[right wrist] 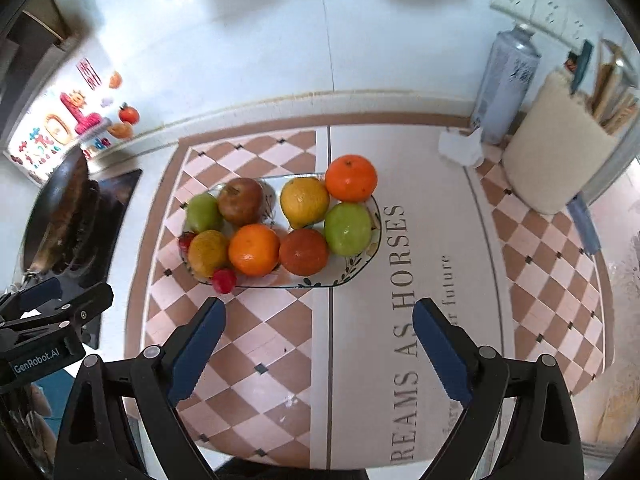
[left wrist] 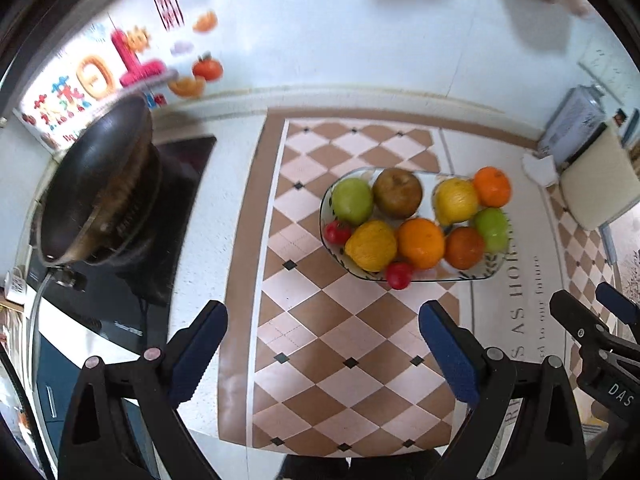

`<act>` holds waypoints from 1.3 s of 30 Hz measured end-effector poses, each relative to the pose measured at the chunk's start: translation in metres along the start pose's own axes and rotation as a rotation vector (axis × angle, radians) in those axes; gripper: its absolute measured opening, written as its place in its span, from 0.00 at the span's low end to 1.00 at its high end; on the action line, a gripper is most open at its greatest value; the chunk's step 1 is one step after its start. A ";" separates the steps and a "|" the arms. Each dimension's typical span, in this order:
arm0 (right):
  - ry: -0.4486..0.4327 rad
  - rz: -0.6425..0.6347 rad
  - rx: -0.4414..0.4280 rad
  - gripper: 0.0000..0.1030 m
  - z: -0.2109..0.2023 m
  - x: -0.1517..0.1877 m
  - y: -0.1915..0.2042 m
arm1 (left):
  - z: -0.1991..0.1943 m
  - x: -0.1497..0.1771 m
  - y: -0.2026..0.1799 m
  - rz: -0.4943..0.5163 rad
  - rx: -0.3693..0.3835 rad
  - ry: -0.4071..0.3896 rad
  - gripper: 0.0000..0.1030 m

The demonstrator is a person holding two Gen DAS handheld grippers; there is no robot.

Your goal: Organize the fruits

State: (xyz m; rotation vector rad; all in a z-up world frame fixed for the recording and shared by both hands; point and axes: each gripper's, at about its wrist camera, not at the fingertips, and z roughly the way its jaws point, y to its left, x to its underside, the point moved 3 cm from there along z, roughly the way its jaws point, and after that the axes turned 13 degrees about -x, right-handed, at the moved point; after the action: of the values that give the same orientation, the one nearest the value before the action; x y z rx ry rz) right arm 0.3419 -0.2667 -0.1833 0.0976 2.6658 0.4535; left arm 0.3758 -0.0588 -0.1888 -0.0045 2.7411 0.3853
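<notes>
A glass plate (left wrist: 494, 270) (right wrist: 320, 282) on a checkered mat holds several fruits: green apples (left wrist: 353, 200) (right wrist: 347, 229), a brown apple (left wrist: 397, 193) (right wrist: 241, 201), yellow pears (left wrist: 372, 245) (right wrist: 304, 201), oranges (left wrist: 421, 243) (right wrist: 351, 178) and small red fruits (left wrist: 399, 275) (right wrist: 224, 280). My left gripper (left wrist: 323, 344) is open and empty, above the mat, nearer than the plate. My right gripper (right wrist: 319, 340) is open and empty, also short of the plate. Each gripper shows at the edge of the other's view.
A dark pan (left wrist: 96, 184) (right wrist: 56, 212) sits on a black cooktop at the left. A spray can (right wrist: 506, 84), a crumpled tissue (right wrist: 460, 146) and a cream holder (right wrist: 556, 164) stand at the back right. The tiled wall is behind.
</notes>
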 end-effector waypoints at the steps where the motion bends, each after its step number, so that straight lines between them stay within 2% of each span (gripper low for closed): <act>1: -0.014 0.001 0.002 0.94 -0.009 0.004 0.003 | -0.009 0.003 0.001 0.004 -0.001 -0.019 0.95; 8: -0.112 0.001 0.016 0.94 -0.073 0.043 0.030 | -0.063 0.038 0.022 0.011 0.010 -0.128 0.95; 20: -0.224 -0.034 0.049 0.94 -0.178 0.121 0.075 | -0.152 0.104 0.053 0.017 0.038 -0.248 0.95; 29: -0.296 -0.087 0.020 0.94 -0.245 0.160 0.097 | -0.205 0.143 0.068 -0.029 0.028 -0.302 0.95; 39: -0.331 -0.117 0.011 0.94 -0.297 0.184 0.098 | -0.245 0.176 0.073 -0.056 0.039 -0.329 0.95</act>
State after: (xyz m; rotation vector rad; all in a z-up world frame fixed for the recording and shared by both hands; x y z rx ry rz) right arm 0.0480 -0.2380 0.0280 0.0176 2.3348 0.3510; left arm 0.1194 -0.0451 -0.0142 -0.0076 2.4173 0.2884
